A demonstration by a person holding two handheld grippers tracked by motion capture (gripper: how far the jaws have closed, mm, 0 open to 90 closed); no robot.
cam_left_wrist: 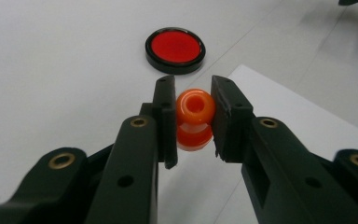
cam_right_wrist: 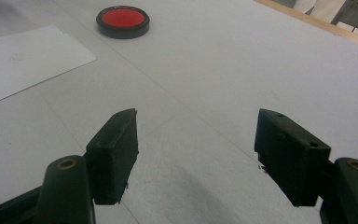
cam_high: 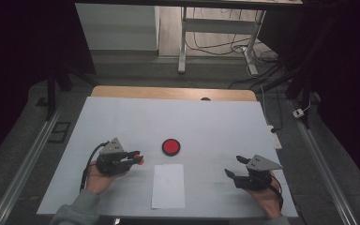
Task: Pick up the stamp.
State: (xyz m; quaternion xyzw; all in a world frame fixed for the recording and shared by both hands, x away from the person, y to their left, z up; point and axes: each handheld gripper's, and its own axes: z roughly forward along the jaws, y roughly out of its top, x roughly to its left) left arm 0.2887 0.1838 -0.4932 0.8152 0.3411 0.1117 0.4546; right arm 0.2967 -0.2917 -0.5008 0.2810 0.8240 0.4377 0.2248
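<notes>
An orange stamp, waisted like a small knob with a hole in its top, is clamped between the jaws of the left gripper. It is held by its sides, upright, so that its lower face is left free to be pressed down; that is probably why the grip is taken at the waist and not from above. It is carried just above the bench, near the left edge of the white sheet of paper and short of the red ink pad, which lies open in its black rim a little beyond the paper's far edge. The pad is seen straight ahead of the jaws in the left gripper view, so an inking is judged to be the step in hand, with the paper laid close by to take the print.

The right gripper is held low over the bare bench, well apart from the paper's right side, with its jaws standing wide apart and nothing between them. It seems to be kept out of the way, perhaps ready to steady the sheet.
</notes>
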